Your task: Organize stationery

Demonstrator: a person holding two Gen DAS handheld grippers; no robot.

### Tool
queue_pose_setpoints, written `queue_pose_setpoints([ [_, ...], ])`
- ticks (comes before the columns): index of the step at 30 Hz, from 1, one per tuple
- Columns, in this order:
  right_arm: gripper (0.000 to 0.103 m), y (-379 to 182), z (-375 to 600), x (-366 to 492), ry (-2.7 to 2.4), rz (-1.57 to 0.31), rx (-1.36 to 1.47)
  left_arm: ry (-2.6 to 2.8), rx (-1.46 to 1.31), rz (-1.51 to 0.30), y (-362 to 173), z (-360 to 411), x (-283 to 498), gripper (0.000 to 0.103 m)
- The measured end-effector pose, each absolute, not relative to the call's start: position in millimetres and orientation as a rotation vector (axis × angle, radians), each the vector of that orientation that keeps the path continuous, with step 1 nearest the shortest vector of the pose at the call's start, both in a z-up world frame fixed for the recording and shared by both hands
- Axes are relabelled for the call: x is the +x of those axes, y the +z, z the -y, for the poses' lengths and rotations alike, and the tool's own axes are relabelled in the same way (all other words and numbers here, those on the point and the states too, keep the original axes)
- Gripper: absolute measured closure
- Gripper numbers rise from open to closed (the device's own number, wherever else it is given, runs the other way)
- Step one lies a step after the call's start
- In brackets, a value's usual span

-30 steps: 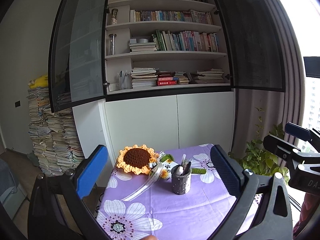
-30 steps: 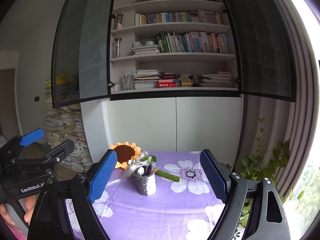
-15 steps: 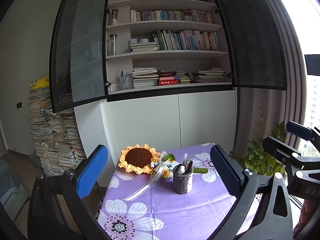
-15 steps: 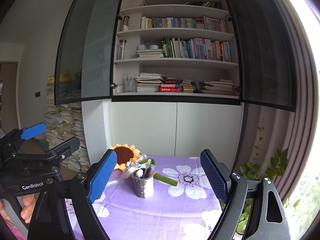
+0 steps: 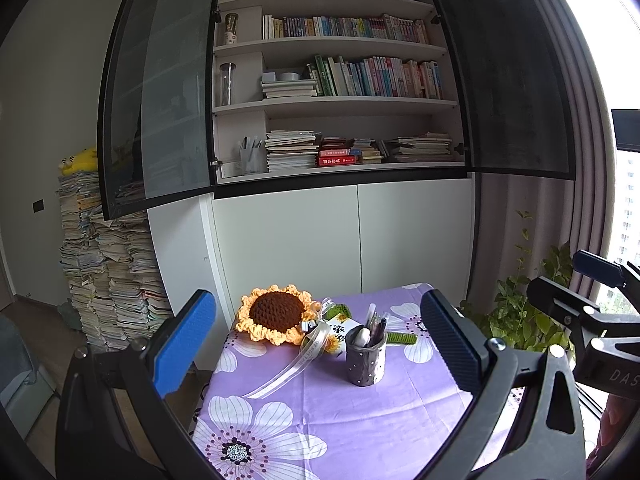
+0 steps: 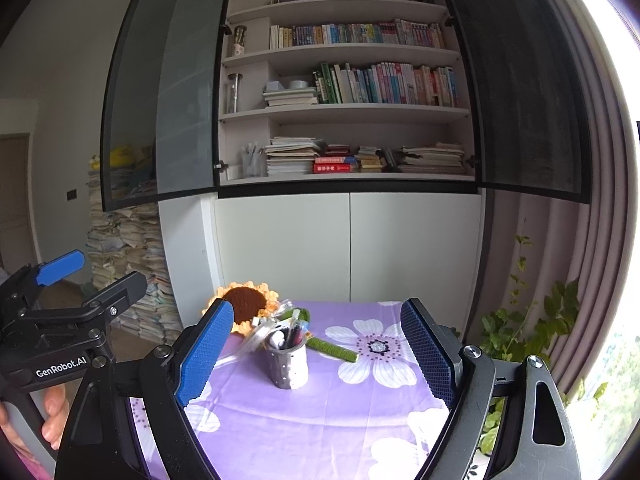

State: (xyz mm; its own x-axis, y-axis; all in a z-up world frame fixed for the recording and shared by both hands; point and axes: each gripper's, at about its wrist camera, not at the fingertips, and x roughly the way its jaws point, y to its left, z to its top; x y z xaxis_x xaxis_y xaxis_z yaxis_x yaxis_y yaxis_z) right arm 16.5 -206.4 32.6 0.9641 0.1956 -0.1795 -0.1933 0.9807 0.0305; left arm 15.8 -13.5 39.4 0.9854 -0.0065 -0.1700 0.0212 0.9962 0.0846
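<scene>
A grey perforated pen cup [image 5: 366, 362] [image 6: 287, 364] stands on the table with the purple flowered cloth [image 5: 348, 416] [image 6: 320, 412], with several pens and a white item in it. My left gripper [image 5: 320, 340] hangs open well short of the cup, nothing between its fingers. Equally wide, my right gripper [image 6: 316, 344] is open and empty, above the table's near part. Each gripper shows at the edge of the other's view, held by a hand [image 6: 54, 412].
A crocheted sunflower [image 5: 276, 314] [image 6: 244, 304] with a ribbon and green stem lies behind the cup. Behind the table stands a bookcase [image 5: 340, 92] with open glass doors, a cup of pens [image 5: 250, 158] on its lowest shelf. Paper stacks [image 5: 108, 276] left, plant [image 5: 520, 312] right.
Both views have shifted slightly, the cup sitting a little lower and the shelves lower in frame. Both grippers stay open and nothing on the table has moved.
</scene>
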Motion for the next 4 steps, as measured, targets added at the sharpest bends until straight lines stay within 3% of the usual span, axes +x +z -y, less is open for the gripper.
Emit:
queue_pose_setpoints([
  [4, 0.017, 31.3, 206.5, 17.9, 0.198, -0.190, 0.012, -0.016, 0.087, -0.172, 38.2, 14.2, 16.4, 0.001],
])
